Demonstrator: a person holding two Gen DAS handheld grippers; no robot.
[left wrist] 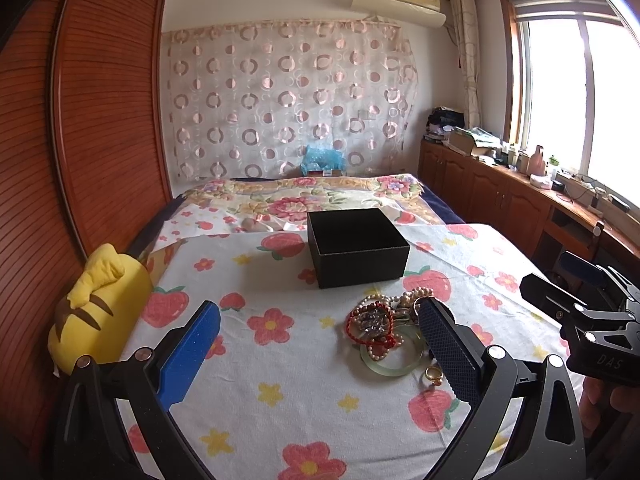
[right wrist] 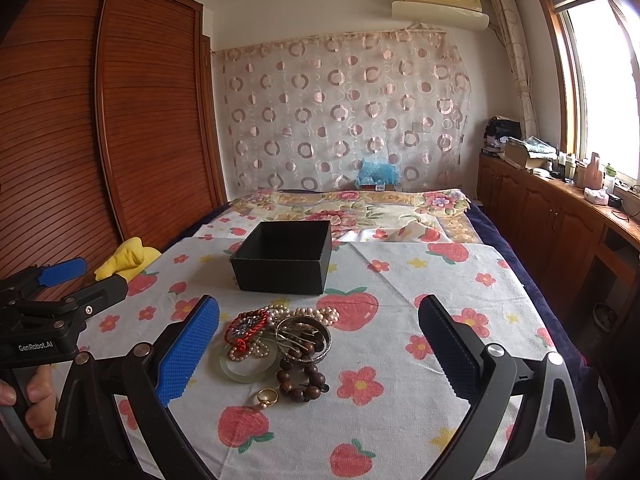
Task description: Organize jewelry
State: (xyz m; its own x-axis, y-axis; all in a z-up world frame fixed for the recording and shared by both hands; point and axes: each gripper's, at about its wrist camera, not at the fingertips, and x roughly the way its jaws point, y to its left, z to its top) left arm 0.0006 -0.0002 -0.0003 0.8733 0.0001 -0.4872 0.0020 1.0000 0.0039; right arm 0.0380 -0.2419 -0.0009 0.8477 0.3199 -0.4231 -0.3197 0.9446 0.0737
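A heap of jewelry lies on the flowered cloth: pearl strands, a red cord bracelet, a silver bangle, a pale jade bangle, a dark wooden bead bracelet and a gold ring. The heap also shows in the left wrist view. An open, empty black box stands just behind it, also in the left wrist view. My left gripper is open, its right finger beside the heap. My right gripper is open, the heap near its left finger.
A yellow plush toy lies at the bed's left edge beside the wooden wardrobe. A wooden counter with clutter runs along the right under the window. A floral blanket covers the far bed.
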